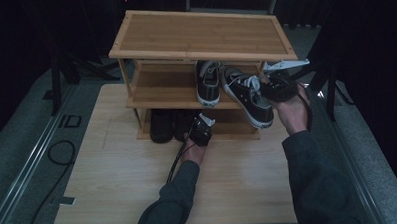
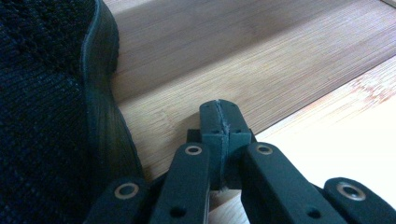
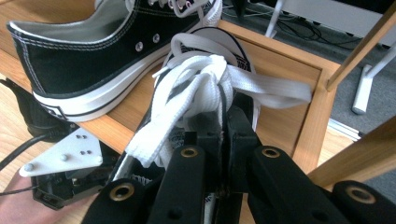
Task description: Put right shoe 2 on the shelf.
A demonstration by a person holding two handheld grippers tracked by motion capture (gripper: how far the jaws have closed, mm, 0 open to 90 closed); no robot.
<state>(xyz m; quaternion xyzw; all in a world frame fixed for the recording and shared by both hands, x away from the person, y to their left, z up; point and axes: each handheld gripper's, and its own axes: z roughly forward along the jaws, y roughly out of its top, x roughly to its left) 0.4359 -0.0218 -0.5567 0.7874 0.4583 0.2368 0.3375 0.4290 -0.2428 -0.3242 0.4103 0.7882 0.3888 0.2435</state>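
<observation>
Nearest the camera in the high view, two dark-sleeved forearms are seen coming up over the pale wooden bench (image 1: 139, 194), each hand carrying black tongs. The left tongs (image 1: 201, 128) are held low at the front of the three-tier bamboo shoe rack (image 1: 204, 34), at its bottom shelf; in the left gripper view their jaws are pressed together on nothing, just beside the knitted side of a dark black shoe (image 2: 42, 116), which suggests they are kept clear while the other hand works. The right tongs (image 3: 224, 116) are clenched on the bundled white laces (image 3: 201, 84) of a black canvas sneaker with a white rubber sole (image 1: 247, 95); the laces are probably used as a handle so that the shoe can be carried without crushing its upper. That sneaker is held tilted at the right front edge of the middle shelf, partly over it, toe toward the bench. A matching second black-and-white sneaker (image 1: 208, 82) rests flat on the same shelf just to its left, so a pair is apparently being set side by side.

Counted: one rack with three shelves; two black-and-white sneakers at the middle shelf; two dark shoes (image 1: 172, 124) on the bottom shelf, close together; nothing on the top shelf; two tongs
</observation>
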